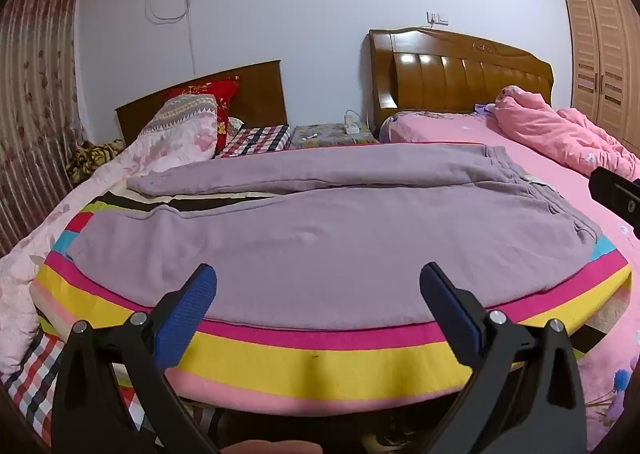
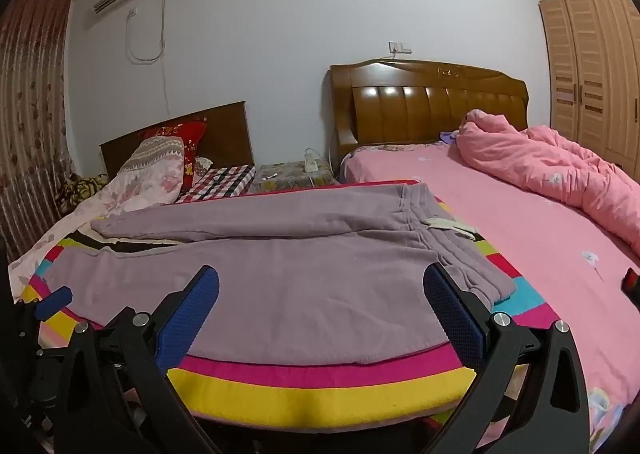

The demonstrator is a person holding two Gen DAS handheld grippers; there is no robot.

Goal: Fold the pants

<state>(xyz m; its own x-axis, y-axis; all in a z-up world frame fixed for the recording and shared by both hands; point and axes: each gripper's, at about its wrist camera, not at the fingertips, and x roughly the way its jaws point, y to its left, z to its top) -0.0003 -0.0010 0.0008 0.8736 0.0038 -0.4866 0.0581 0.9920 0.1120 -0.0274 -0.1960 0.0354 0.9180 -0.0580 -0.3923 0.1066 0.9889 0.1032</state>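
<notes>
Lying flat just past the fingertips of both tools, the purple pants (image 1: 320,222) rest on a striped blanket (image 1: 328,362), with the two legs side by side. The left gripper (image 1: 318,286) has its blue fingers (image 1: 188,318) spread wide, holding nothing, above the near leg. The right gripper (image 2: 320,290) is spread wide too, holding nothing. Its right finger (image 2: 452,314) sits near the waistband (image 2: 448,246). A pink quilt (image 2: 560,166) lies far beyond the fingers.
</notes>
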